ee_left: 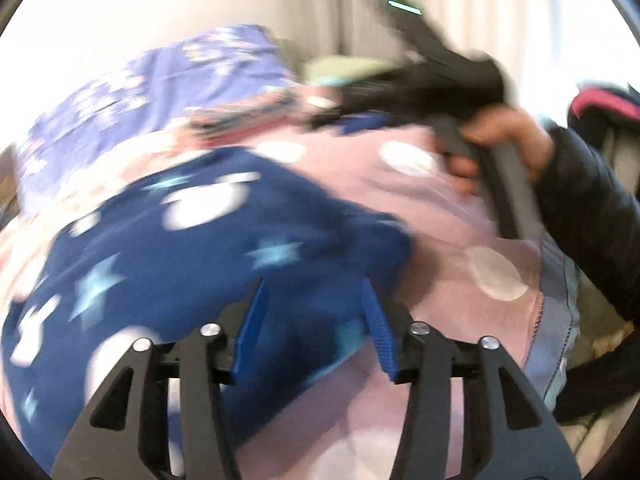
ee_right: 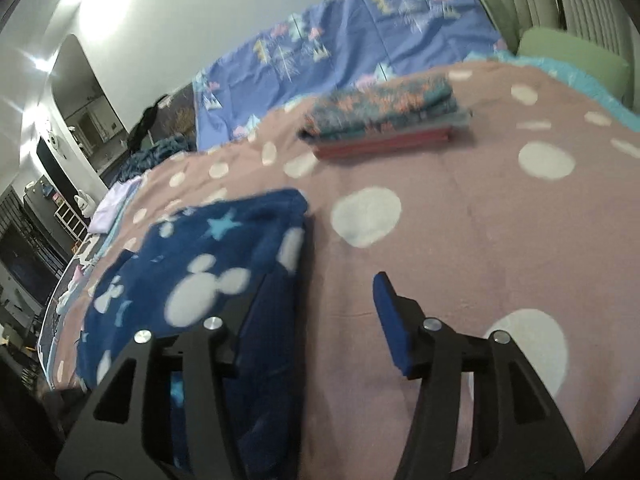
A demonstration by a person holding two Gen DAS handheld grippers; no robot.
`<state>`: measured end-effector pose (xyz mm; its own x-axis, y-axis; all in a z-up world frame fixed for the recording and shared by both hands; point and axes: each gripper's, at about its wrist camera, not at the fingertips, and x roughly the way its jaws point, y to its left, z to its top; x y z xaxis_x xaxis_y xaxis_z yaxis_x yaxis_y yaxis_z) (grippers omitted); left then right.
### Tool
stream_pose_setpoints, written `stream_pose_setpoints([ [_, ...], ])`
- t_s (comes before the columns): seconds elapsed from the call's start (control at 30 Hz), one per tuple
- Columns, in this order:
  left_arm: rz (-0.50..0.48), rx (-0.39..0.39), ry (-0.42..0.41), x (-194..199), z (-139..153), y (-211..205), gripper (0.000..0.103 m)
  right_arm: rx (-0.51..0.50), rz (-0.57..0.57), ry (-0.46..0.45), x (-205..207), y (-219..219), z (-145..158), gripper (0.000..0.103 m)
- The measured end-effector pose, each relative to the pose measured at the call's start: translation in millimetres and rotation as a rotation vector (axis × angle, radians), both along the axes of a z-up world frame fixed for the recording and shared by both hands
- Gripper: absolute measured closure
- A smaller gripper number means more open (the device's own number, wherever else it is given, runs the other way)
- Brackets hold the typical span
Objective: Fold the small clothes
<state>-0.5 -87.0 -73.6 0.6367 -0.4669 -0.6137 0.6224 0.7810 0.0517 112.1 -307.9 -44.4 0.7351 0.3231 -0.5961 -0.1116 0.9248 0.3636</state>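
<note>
A navy fleece garment (ee_left: 192, 248) with white mouse heads and light blue stars lies on the pink dotted blanket (ee_left: 460, 208). My left gripper (ee_left: 314, 308) is open just above the garment's near right edge, its blue pads apart and empty. In the right wrist view the same garment (ee_right: 208, 272) lies folded at lower left. My right gripper (ee_right: 320, 304) is open, its left finger (ee_right: 256, 320) over the garment's right edge, its right finger over bare blanket (ee_right: 460, 240). The right gripper also shows in the left wrist view (ee_left: 336, 116), blurred, held by a hand.
A stack of folded clothes (ee_right: 384, 116) with a floral piece on top sits further back on the blanket. A purple printed sheet (ee_right: 360, 40) covers the far side. A green pillow (ee_right: 576, 64) lies at the back right. Room furniture is at far left.
</note>
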Motion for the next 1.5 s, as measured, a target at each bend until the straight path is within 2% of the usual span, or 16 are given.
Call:
stream_pose_setpoints([
  [0.1, 0.201, -0.1, -0.001, -2, 11, 76, 0.052, -0.014, 0.078, -0.059, -20, 30, 27, 0.046],
  [0.23, 0.485, -0.21, 0.003, -11, 11, 185, 0.052, -0.104, 0.252, -0.161, -47, 106, 51, 0.035],
  [0.33, 0.626, -0.251, 0.068, -22, 0, 244, 0.065, -0.199, 0.406, -0.238, -75, 180, 52, 0.034],
  [0.4, 0.676, -0.249, 0.081, -31, -7, 272, 0.066, -0.253, 0.482, -0.297, -95, 226, 46, 0.034],
  [0.6, 0.7, -0.292, 0.07, -50, -18, 313, 0.066, -0.495, 0.702, -0.412, -151, 343, 7, 0.039],
  [0.7, 0.608, -0.345, 0.107, -50, -28, 313, 0.066, -0.565, 0.759, -0.439, -162, 375, -3, 0.038],
  [0.77, 0.538, -0.352, 0.132, -46, -34, 307, 0.066, -0.577, 0.772, -0.433, -161, 383, -4, 0.038],
  [0.87, 0.502, -0.363, 0.176, -32, -42, 300, 0.066, -0.584, 0.777, -0.393, -157, 386, -4, 0.037],
  [1.03, 0.414, -0.489, 0.286, -2, -55, 304, 0.065, -0.641, 0.739, -0.358, -152, 376, -10, 0.033],
  [1.07, 0.396, -0.505, 0.301, 1, -56, 305, 0.074, -0.647, 0.731, -0.351, -151, 374, -12, 0.033],
  [1.1, 0.38, -0.517, 0.304, 0, -55, 305, 0.09, -0.652, 0.722, -0.342, -149, 373, -13, 0.033],
  [1.13, 0.374, -0.527, 0.31, -1, -55, 305, 0.096, -0.655, 0.716, -0.335, -148, 372, -14, 0.033],
  [1.27, 0.432, -0.48, 0.262, -28, -48, 310, 0.097, -0.656, 0.729, -0.334, -150, 375, -14, 0.03],
  [1.33, 0.451, -0.471, 0.303, -31, -64, 312, 0.098, -0.655, 0.759, -0.336, -152, 382, -18, 0.03],
  [1.43, 0.462, -0.539, 0.318, -32, -74, 316, 0.097, -0.67, 0.802, -0.329, -154, 398, -28, 0.03],
  [1.5, 0.465, -0.528, 0.307, -31, -70, 314, 0.097, -0.702, 0.816, -0.338, -158, 409, -36, 0.03],
])
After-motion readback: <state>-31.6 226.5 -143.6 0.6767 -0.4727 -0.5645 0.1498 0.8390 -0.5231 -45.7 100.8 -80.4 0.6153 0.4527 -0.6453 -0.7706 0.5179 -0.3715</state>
